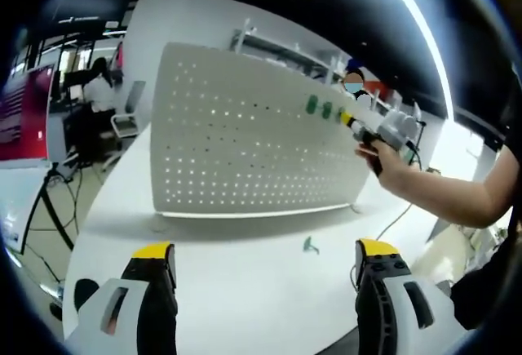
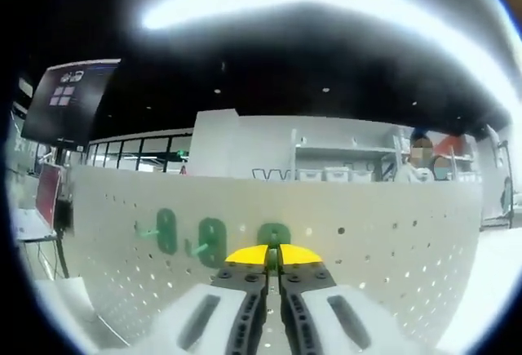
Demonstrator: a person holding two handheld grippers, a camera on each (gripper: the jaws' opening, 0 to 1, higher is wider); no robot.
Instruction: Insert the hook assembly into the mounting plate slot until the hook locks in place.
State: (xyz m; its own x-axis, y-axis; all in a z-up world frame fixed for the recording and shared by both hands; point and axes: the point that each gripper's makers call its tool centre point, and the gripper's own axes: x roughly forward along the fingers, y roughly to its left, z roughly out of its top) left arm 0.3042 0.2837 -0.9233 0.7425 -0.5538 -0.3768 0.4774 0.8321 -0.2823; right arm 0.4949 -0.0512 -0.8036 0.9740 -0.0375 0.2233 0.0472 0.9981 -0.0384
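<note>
The right gripper (image 2: 274,250) has its yellow-tipped jaws pressed together against the pegboard (image 2: 391,232), right at the third green hook (image 2: 274,233). Whether the jaws pinch part of that hook or merely meet below it cannot be told; the tips hide the contact. At nine o'clock from the tips sit two more green hooks, the nearer (image 2: 211,241) and the farther (image 2: 165,230), each with a short peg sticking out of an oblong plate.

In the left gripper view, the left gripper (image 1: 265,253) hangs low over the white table (image 1: 245,290) with its jaws wide apart and nothing between them. Between the tips, slightly toward one o'clock, a small green piece (image 1: 311,246) lies loose on the table. Beyond it the pegboard (image 1: 245,143) stands upright, and at two o'clock the right gripper (image 1: 371,130) shows in a person's hand (image 1: 395,166), tips at the board beside the hooks (image 1: 319,108).

Judged from this, two hooks look seated and the third is being pushed home; locking cannot be confirmed. The loose piece may yet need mounting.

The board is matte white sheet with regular round holes, slightly bowed by the lens. The hooks look like smooth green plastic. The jaw tips are glossy yellow over black ribbed bodies.
</note>
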